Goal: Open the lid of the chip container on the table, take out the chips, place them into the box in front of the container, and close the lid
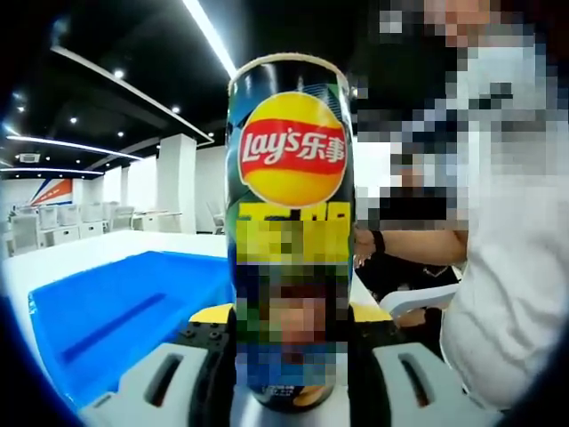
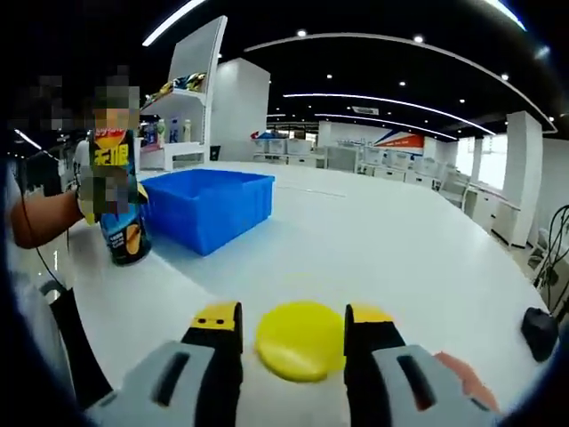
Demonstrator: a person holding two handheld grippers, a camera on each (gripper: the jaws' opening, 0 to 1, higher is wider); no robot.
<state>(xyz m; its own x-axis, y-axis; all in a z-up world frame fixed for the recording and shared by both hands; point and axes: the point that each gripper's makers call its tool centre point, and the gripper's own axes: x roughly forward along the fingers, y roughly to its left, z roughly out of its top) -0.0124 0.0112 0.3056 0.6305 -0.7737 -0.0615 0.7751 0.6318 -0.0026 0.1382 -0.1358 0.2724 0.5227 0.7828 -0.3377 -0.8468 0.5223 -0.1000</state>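
1. Yellow lid [image 2: 300, 340] is off: a flat plastic disc lying on the white table [image 2: 382, 258] between your right gripper [image 2: 293, 342] jaws, which stand wide with nothing gripped.
2. Left gripper [image 1: 289, 356] is clamped on the chip container [image 1: 291, 222], a tall glossy printed cylinder held clear of the table.
3. Blue box [image 2: 213, 206], rigid moulded plastic, sits just beside it.
4. Left to do, I'd judge: chips out into box, lid back on.

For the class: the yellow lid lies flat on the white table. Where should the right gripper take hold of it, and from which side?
Grip the yellow lid by its rim, from straight above. It lies flat on the table, a thin disc, between the open right gripper jaws.
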